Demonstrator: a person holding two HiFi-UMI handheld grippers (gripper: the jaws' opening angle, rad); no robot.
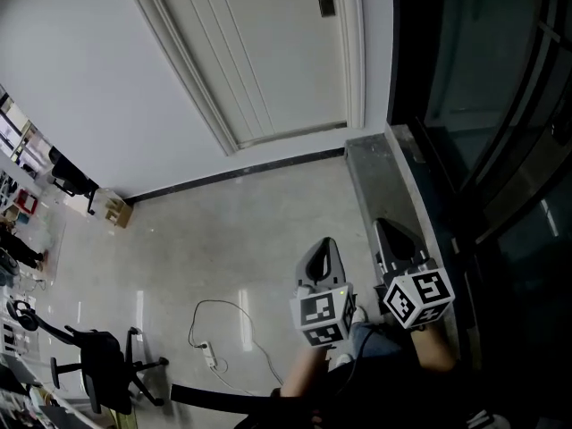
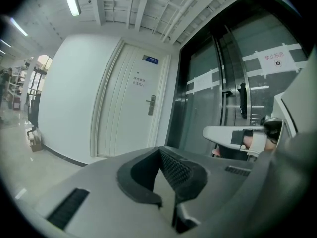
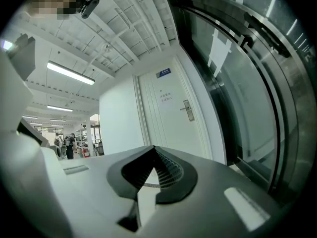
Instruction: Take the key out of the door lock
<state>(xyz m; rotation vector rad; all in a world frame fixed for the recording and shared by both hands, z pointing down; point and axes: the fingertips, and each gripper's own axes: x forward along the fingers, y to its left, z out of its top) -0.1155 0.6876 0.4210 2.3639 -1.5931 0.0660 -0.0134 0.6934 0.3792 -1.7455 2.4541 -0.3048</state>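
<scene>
Head view | left gripper (image 1: pixel 323 247), right gripper (image 1: pixel 386 229): ribbed fingers (image 2: pixel 176 170) together | panelled door (image 1: pixel 268 61)

The door (image 1: pixel 268 61) and wall (image 1: pixel 89 79) are white, the door bearing a small blue sign (image 2: pixel 150 59). A black skirting strip (image 1: pixel 232 175) edges the pale grey, glossy floor (image 1: pixel 232 239). The left gripper (image 1: pixel 323 247) and right gripper (image 1: pixel 382 229) are grey (jaws padded in ribbed black), their marker cubes (image 1: pixel 323 315) patterned in black-and-white squares.
</scene>
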